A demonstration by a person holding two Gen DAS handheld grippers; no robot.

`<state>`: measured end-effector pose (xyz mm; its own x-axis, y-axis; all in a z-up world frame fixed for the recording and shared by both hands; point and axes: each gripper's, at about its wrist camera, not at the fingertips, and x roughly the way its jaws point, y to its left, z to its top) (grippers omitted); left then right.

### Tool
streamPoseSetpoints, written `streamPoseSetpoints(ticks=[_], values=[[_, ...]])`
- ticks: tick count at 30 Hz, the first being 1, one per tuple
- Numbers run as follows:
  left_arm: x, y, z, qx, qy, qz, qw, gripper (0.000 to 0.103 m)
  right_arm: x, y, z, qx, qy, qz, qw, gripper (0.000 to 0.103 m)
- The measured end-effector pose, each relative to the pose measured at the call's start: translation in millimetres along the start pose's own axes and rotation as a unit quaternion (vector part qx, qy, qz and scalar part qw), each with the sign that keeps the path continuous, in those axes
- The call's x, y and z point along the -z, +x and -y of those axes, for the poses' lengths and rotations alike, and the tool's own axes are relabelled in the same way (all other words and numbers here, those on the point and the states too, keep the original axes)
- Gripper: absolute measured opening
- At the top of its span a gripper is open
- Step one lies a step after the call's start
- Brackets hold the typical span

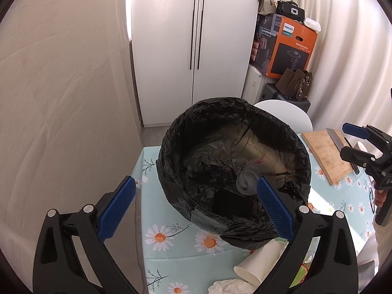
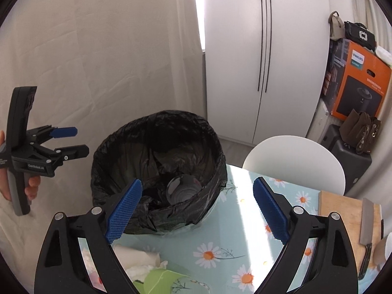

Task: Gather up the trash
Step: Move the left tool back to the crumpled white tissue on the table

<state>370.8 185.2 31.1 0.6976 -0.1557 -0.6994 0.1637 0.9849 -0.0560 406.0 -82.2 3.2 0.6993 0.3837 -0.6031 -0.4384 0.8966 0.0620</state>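
Bin: a round bin lined with a crinkled, glossy black plastic bag (image 1: 234, 169) stands on the desk, the liner folded down over its rim (image 2: 159, 171).
Inside the bin: a clear, ribbed plastic cup (image 1: 246, 178) lies on its side at the bottom (image 2: 182, 189), with a dark flat rectangle near it against the liner.
Trash on the desk: a white paper cup (image 1: 259, 262) lies tipped over just beside the bin; a crumpled white tissue (image 1: 231, 286) sits near its mouth. From the right wrist view the same heap shows soft white paper (image 2: 139, 261) and a light green paper piece (image 2: 159, 280).
Left gripper: its blue, grid-textured fingers are spread wide with nothing between them (image 1: 196, 208), hanging over the near edge of the bin; seen from the side in the other view (image 2: 71, 142).
Right gripper: also spread wide and holding nothing (image 2: 197, 210), above the bin's near rim and the desk; visible at the right edge of the left view (image 1: 352, 142).
Desk: covered in a smooth pale blue cloth printed with white daisies (image 2: 220, 250).
Other things: a flat rectangular wooden cutting board (image 1: 324, 154) carries a steel cleaver (image 2: 366, 223).
Room: a white round-backed chair (image 2: 294, 161), tall white wardrobe doors with thin dark handles (image 1: 196, 36), cream curtains (image 1: 61, 85), and an orange Philips cardboard box (image 1: 289, 49) stacked with bags.
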Motion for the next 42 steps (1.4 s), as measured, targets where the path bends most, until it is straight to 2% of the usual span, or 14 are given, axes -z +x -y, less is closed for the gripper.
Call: streamPoseSetpoints(ticks=[10,21,26,38,42], values=[[39,-14,1,-0.020,-0.015,-0.027,0.9993,0.097,26,-16,6,0.000,-0.007,-0.021,1.000,0.088],[87,-22,6,-0.048,-0.035,-0.058,0.9965,0.097,58,-16,11,-0.012,-0.023,-0.058,0.998,0.088],[110,-19,8,-0.045,-0.055,-0.080,0.9943,0.097,73,-12,14,-0.014,-0.028,-0.075,0.997,0.088],[159,-5,20,-0.057,-0.057,-0.131,0.9880,0.097,105,4,20,-0.027,-0.022,-0.119,0.992,0.088],[174,2,21,-0.049,-0.060,-0.147,0.9861,0.097,116,11,18,-0.031,-0.024,-0.136,0.990,0.088]])
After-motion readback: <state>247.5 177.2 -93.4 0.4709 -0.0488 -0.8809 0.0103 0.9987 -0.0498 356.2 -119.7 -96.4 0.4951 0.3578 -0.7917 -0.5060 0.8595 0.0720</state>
